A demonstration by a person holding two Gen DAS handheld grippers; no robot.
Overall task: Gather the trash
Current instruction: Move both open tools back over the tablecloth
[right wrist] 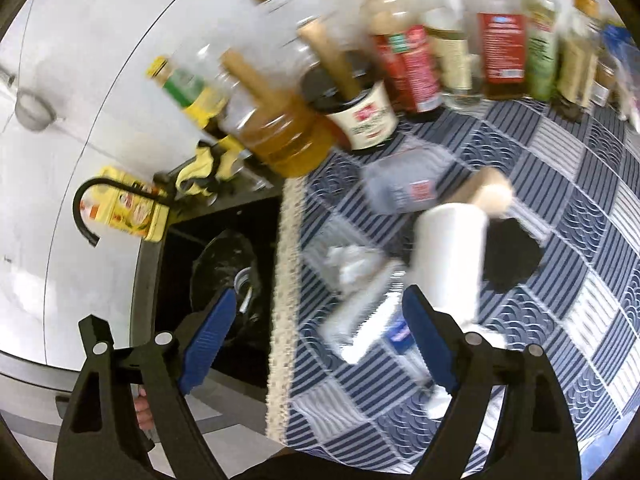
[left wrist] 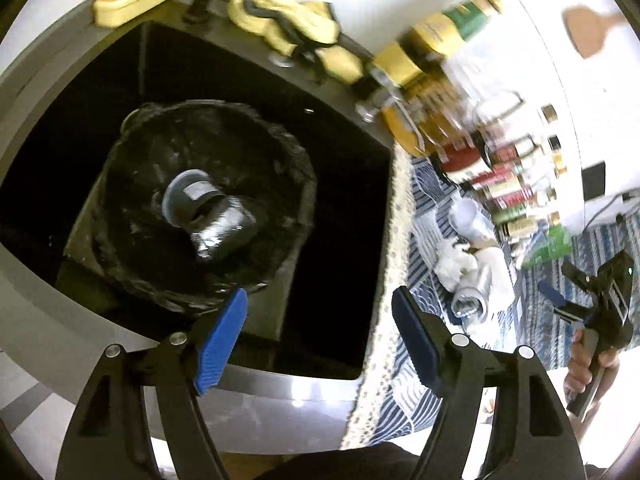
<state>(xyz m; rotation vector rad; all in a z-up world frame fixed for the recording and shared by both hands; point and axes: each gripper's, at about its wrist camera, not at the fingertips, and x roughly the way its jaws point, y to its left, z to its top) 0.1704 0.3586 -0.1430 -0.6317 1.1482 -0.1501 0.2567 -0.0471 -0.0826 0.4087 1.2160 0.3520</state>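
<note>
A bin lined with a black trash bag (left wrist: 208, 208) is sitting in the dark sink (left wrist: 344, 184) at the centre left of the left wrist view, with a crushed dark plastic bottle (left wrist: 208, 212) lying at its bottom. The left gripper (left wrist: 320, 336) is hovering above the bin's near rim, its blue fingers spread wide and gripping nothing.

More trash is lying on the blue-and-white patterned tablecloth (right wrist: 560, 208) to the right of the sink: a crumpled white tissue (right wrist: 352, 264), a clear plastic bottle (right wrist: 404, 188) lying on its side, and a blurred clear bottle with a white label (right wrist: 372, 320). The right gripper (right wrist: 316, 340) is hanging over this last bottle, fingers wide apart and holding nothing.

Only the right wrist view is showing the black curved faucet (right wrist: 86, 208) at centre left and the white roll (right wrist: 452, 256) standing mid-frame. Only the left wrist view is showing the bin's inside, plus the right gripper held in a hand (left wrist: 588, 364) at lower right. Both views are showing the row of condiment bottles (right wrist: 420, 52) along the white wall.
</note>
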